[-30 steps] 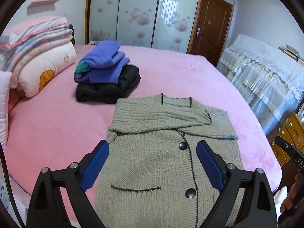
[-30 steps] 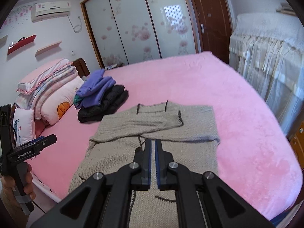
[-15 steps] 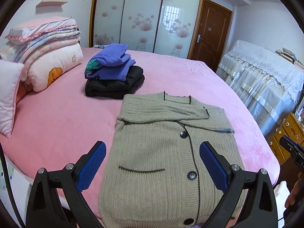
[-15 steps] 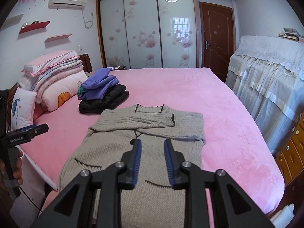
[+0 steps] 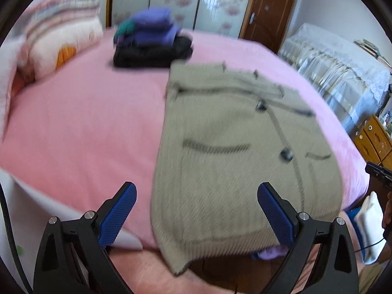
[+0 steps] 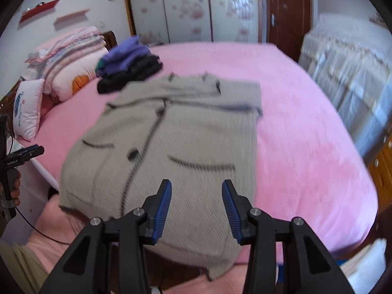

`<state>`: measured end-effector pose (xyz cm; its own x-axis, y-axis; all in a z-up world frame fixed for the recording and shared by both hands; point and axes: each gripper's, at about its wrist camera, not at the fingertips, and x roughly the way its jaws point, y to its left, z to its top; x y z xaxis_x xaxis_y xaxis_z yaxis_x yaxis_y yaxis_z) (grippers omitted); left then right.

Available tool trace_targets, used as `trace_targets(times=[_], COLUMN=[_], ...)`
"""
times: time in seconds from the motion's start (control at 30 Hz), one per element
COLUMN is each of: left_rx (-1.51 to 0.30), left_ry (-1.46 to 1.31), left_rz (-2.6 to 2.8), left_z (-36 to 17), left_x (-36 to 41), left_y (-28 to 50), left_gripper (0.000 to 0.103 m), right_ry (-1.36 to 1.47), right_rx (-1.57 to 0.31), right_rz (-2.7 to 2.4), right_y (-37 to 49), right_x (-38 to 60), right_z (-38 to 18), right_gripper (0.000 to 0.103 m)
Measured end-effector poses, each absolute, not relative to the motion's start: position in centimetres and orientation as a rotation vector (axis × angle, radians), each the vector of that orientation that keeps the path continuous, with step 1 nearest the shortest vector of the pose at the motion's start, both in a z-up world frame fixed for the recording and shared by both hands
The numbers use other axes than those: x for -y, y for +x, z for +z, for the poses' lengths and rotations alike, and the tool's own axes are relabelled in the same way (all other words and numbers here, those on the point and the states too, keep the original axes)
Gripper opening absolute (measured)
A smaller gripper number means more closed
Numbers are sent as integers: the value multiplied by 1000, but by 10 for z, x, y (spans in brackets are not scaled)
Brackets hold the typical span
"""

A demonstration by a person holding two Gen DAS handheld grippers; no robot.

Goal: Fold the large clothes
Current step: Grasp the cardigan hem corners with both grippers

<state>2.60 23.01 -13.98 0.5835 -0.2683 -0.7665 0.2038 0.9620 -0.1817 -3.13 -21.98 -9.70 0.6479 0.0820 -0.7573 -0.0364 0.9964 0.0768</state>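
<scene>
A beige knit cardigan (image 5: 232, 152) with dark buttons and pocket trim lies flat on the pink bed, sleeves folded across its chest. Its hem hangs over the bed's near edge. It also shows in the right wrist view (image 6: 171, 147). My left gripper (image 5: 197, 193) is open and empty, held above the hem at the cardigan's left side. My right gripper (image 6: 196, 196) is open and empty, above the hem at the cardigan's right half. Both views are blurred by motion.
A stack of folded clothes (image 5: 152, 41), purple on black, sits on the pink bed (image 5: 85, 127) beyond the cardigan. Pillows and folded quilts (image 5: 61, 31) lie at the far left. A covered piece of furniture (image 6: 348, 68) and a wooden drawer unit (image 5: 374, 139) stand to the right.
Both grippers have pulled back toward the bed's near edge and lower. My right gripper has gone from shut to open. The cardigan lies as before.
</scene>
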Motion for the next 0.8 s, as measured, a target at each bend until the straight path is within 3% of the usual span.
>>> trace_targets(times=[0.13,0.33,0.53,0.8], left_rx=[-1035,-1136,-1178,-1193], left_ry=[-117,-102,-126,-107], left_rz=[-290,-315,-317,-311], left_z=[-192,-231,-245,-260], left_x=[-248,-252,-253,-250], left_y=[30,30,40,46], left_gripper=[98,94,78,76], right_ry=[103,202,314,321], right_rx=[-977,-1112,-1177,-1226], right_rz=[34,27,23,92], right_y=[-37,-47,-45,-40], right_x=[243,270,289,277], right_z=[-143,-188,-215,-239], right_gripper=[43,43,43,43])
